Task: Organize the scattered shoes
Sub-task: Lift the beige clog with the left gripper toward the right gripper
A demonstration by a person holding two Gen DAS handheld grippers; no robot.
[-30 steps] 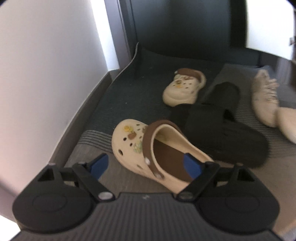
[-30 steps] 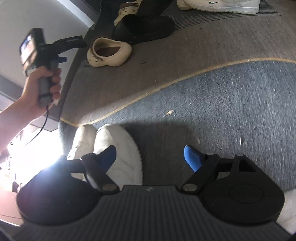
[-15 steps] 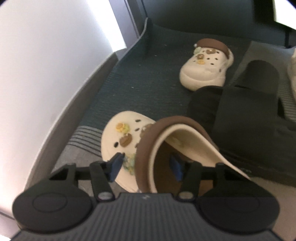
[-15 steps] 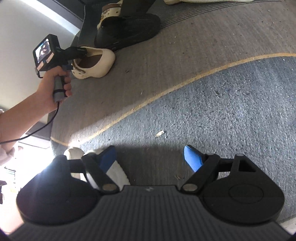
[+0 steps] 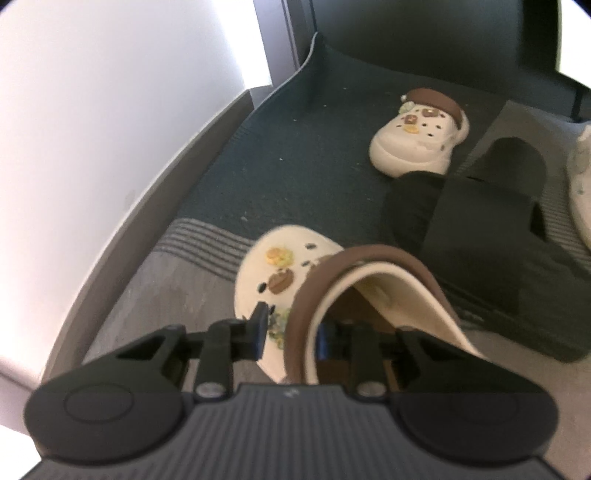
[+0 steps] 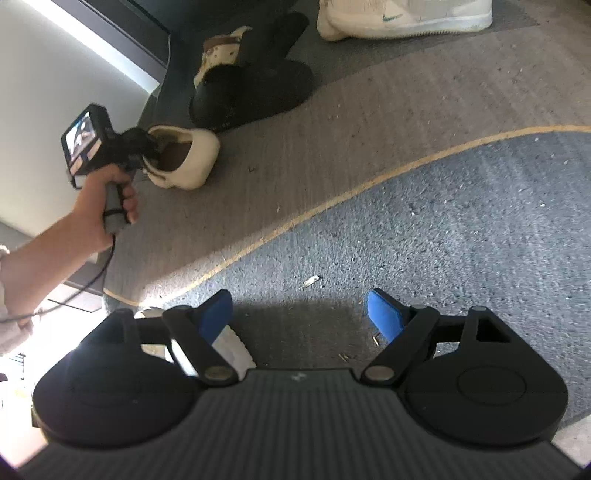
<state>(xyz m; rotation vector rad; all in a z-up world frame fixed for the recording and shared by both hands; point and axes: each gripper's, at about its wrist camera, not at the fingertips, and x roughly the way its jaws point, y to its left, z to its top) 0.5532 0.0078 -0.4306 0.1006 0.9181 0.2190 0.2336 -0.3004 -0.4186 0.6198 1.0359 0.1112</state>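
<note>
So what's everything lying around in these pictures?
Clogs: two, cream with brown straps; near clog on the grey rug, far clog on the dark mat.
Slides: black, apparently two overlapping, right of the near clog.
Sneakers: off-white, at least one, far edge of the rug.
White shoes: by the right gripper, partly hidden.
Rug: one, grey and blue-grey, yellow curved line.
Wall: white, at left.
Left gripper: black, blue pads, closed on the near clog's side wall.
Right gripper: black, blue pads, open above the rug.
Hand: one, holding the left gripper's handle.
</note>
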